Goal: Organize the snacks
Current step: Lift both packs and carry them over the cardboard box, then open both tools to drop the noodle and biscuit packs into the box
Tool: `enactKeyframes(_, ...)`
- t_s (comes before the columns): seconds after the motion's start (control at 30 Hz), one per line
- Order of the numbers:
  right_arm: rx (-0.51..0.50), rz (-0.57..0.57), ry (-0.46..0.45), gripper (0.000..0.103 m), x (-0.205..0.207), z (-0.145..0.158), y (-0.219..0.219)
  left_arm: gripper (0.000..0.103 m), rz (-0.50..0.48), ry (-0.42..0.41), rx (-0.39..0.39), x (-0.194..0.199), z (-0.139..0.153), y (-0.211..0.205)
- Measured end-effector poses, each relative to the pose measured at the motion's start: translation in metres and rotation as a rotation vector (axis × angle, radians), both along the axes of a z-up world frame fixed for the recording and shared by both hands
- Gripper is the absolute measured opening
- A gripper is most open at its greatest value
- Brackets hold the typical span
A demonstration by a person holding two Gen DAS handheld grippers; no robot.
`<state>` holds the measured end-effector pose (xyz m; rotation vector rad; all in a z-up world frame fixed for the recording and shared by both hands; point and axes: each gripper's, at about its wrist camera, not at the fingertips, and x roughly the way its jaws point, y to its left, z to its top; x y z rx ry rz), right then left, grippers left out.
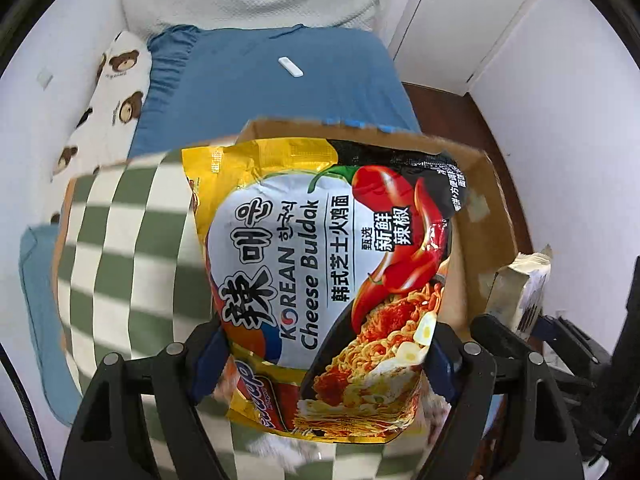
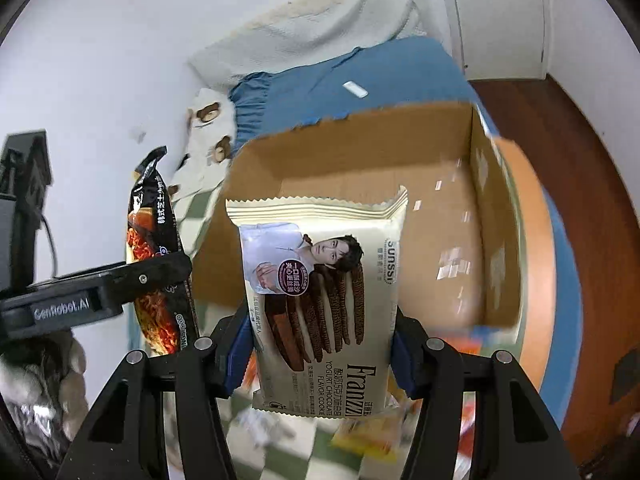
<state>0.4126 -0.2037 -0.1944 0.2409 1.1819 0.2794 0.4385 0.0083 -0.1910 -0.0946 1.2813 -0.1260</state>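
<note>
The right gripper (image 2: 322, 344), black w/ blue pads, is clamped on both side edges of a cream foil pack of Franzzi yogurt-chocolate cookies (image 2: 320, 300), pack upright w/ crimped edge pointing away. Behind it an open brown cardboard box (image 2: 460, 200), looks empty inside, flaps up, sits on the bed w/ blue sheet (image 2: 320, 76). A small white flat object (image 2: 355, 89) lies on the sheet. At left edge the left gripper (image 2: 100, 292), marked GenRobot.AI, grips a black-and-orange noodle packet (image 2: 156, 248). Green-white checked cloth (image 2: 280, 452) below, w/ blurred colourful snack packs (image 2: 368, 440). White bear-print pillow (image 2: 208, 136) by the wall.
</note>
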Motion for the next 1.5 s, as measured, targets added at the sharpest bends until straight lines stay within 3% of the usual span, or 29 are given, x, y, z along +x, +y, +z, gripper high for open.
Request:
enactKeyframes(0.13, -0.063, 0.01, 0.03, 0.06, 0.055, -0.018, 0.008, 0.081, -0.02, 0.081, -0.002, 0.058, -0.033, -0.009)
enactKeyframes(0.27, -0.119, 0.019, 0.102, 0.06, 0.105, -0.056, 0.013, 0.081, -0.03, 0.192, -0.002, 0.103, -0.079, -0.017)
enactKeyframes(0.53, -0.065, 0.032, 0.253, 0.062, 0.159, -0.125, 0.012, 0.081, -0.055, 0.309, -0.007, 0.135, -0.13, -0.033)
enactKeyframes(0.57, -0.055, 0.034, 0.262, 0.07, 0.159, -0.128, 0.011, 0.081, -0.058, 0.314, -0.011, 0.137, -0.133, -0.035)
enactKeyframes(0.6, -0.053, 0.037, 0.27, 0.086, 0.159, -0.129, 0.009, 0.083, -0.054, 0.313, -0.004, 0.138, -0.135, -0.035)
enactKeyframes(0.63, -0.06, 0.039, 0.277, 0.092, 0.164, -0.133, 0.009, 0.09, -0.049, 0.307, -0.007, 0.14, -0.136, -0.033)
enactKeyframes(0.7, -0.09, 0.045, 0.295, 0.096, 0.167, -0.14, 0.008, 0.096, -0.044, 0.299, -0.008, 0.141, -0.135, -0.032)
enactKeyframes(1.0, -0.124, 0.022, 0.299, 0.097, 0.157, -0.131, -0.001, 0.096, -0.016, 0.211, 0.004, 0.123, -0.107, -0.017)
enactKeyframes(1.5, -0.186, 0.012, 0.151, 0.097, 0.082, -0.05, 0.0, 0.096, 0.042, -0.024, 0.044, 0.037, -0.034, 0.023)
